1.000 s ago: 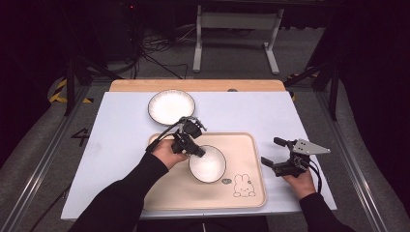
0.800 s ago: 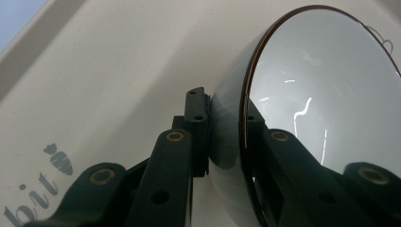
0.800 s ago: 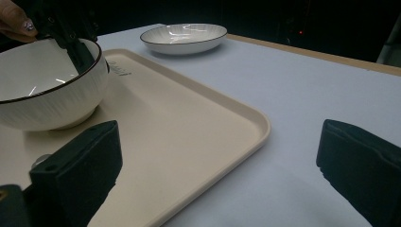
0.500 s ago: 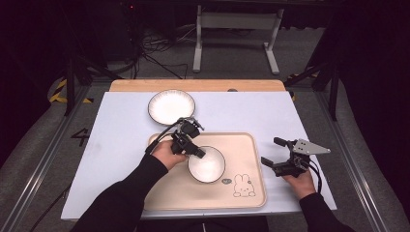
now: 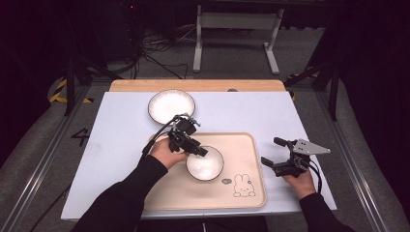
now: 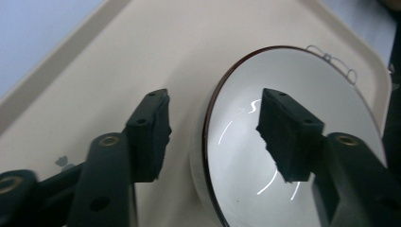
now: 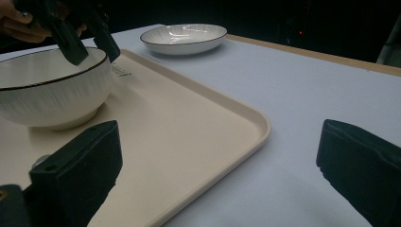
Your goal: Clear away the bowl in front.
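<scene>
A white bowl (image 5: 205,164) with a dark rim stands on the beige tray (image 5: 241,159), near its middle. My left gripper (image 5: 198,151) is at the bowl's near-left rim. In the left gripper view its jaws have just been opening and straddle the rim (image 6: 215,101): one pad outside the bowl (image 6: 246,156), one inside, neither pressing. My right gripper (image 5: 271,151) rests open on the white table right of the tray, with nothing between its jaws (image 7: 217,156). The right gripper view shows the bowl (image 7: 52,90) with the left gripper (image 7: 90,49) over it.
A shallow white plate (image 5: 171,105) sits on the table beyond the tray's far-left corner, also seen as the plate (image 7: 184,38) behind the tray (image 7: 189,118). A rabbit drawing (image 5: 244,185) marks the tray's near right. A wooden strip (image 5: 193,85) edges the table's far side.
My left gripper's jaws have spread apart at the bowl's rim, letting go of it. The bowl stays where it was on the tray. The right gripper has not moved.
</scene>
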Tool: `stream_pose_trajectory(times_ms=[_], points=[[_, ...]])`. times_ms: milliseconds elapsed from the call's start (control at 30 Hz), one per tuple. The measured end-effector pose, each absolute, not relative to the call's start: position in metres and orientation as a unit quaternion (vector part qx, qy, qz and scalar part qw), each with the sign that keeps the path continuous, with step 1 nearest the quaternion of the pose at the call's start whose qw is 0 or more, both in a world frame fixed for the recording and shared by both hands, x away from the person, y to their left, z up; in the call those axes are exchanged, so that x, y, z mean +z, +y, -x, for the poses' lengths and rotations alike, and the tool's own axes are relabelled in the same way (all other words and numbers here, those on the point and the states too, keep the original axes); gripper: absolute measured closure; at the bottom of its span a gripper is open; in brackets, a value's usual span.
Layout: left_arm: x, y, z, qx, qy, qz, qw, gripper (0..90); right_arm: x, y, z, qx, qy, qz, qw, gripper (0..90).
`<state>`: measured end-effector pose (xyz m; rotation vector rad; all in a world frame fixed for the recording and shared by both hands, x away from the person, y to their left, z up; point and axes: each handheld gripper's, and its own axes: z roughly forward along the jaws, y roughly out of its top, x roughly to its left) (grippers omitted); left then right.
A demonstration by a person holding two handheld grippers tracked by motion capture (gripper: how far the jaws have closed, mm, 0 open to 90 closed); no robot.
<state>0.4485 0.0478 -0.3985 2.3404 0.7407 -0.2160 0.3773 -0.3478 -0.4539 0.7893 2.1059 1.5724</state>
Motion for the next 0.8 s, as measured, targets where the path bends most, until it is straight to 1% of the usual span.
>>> stream_pose_trajectory(times_ms=[33,67,333,400,533,800], points=[[-0.397,0.05,-0.447,-0.081,0.279,-0.895,0.339,37.2,-0.454,-0.348,-0.377,0.562,0.752,-0.282,0.198,1.6],[-0.394,0.055,-0.443,-0.073,0.274,-0.891,0.355,29.5,-0.454,-0.348,-0.377,0.561,0.753,-0.282,0.198,1.6],[-0.388,0.075,-0.43,-0.038,0.279,-0.872,0.401,13.6,-0.454,-0.348,-0.377,0.562,0.752,-0.282,0.198,1.6],[-0.388,0.082,-0.427,-0.041,0.278,-0.866,0.413,11.9,-0.454,-0.348,-0.377,0.562,0.752,-0.281,0.198,1.6],[-0.387,0.097,-0.419,-0.03,0.276,-0.852,0.444,8.9,-0.454,-0.348,-0.377,0.562,0.752,-0.281,0.198,1.6],[-0.385,0.123,-0.405,-0.001,0.269,-0.832,0.485,7.3,-0.454,-0.348,-0.377,0.562,0.752,-0.281,0.198,1.6]])
